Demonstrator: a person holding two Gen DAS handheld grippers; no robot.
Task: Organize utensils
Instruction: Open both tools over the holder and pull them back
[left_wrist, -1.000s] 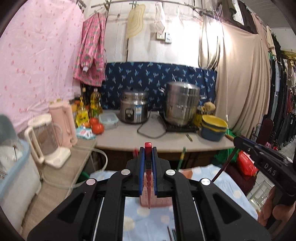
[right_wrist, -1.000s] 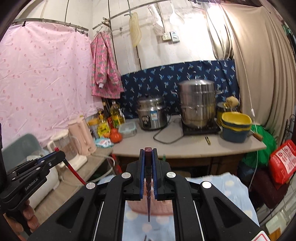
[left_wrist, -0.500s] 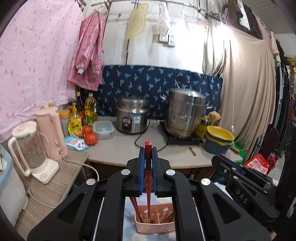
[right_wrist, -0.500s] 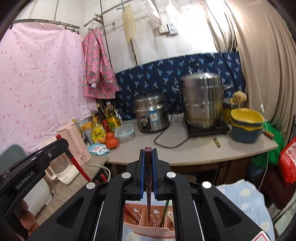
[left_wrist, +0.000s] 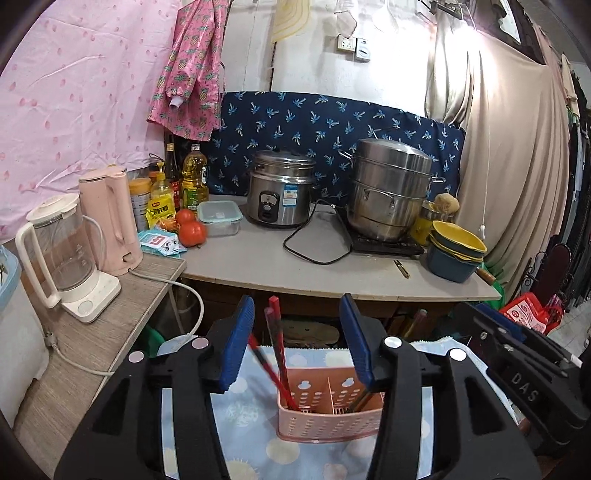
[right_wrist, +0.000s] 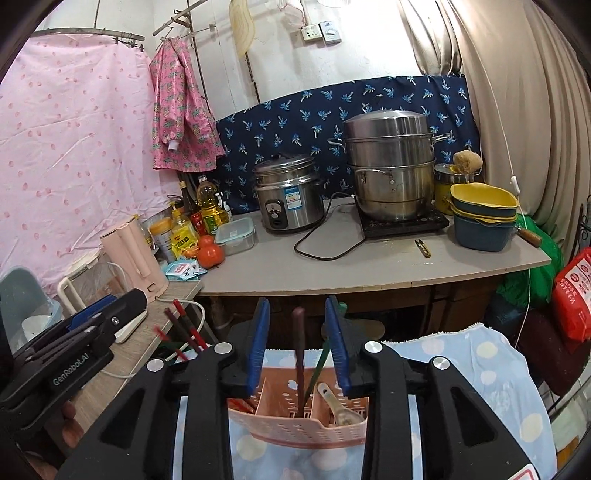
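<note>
A pink slotted utensil basket (left_wrist: 328, 415) (right_wrist: 295, 424) stands on a blue dotted cloth (left_wrist: 243, 424). My left gripper (left_wrist: 297, 343) hangs just above it with its jaws opening. Red chopsticks (left_wrist: 276, 343) lean in the basket's left compartment between the blue pads, and neither pad touches them. My right gripper (right_wrist: 298, 343) is also opening over the basket. A dark maroon chopstick (right_wrist: 299, 354) stands free between its pads with its tip in the basket. Beside it are a green chopstick (right_wrist: 320, 363) and a white spoon (right_wrist: 334, 404).
Behind the cloth runs a grey counter (left_wrist: 266, 262) with a rice cooker (left_wrist: 280, 192), a steel steamer pot (left_wrist: 391, 192), stacked bowls (left_wrist: 456, 251) and tomatoes (left_wrist: 191, 232). At the left, a wooden side shelf (left_wrist: 110, 332) holds a blender (left_wrist: 62, 254) and a pink kettle (left_wrist: 110, 218).
Both grippers came down towards the basket, each shut on a chopstick. Their jaws have now parted and the chopsticks stand loose in the basket.
</note>
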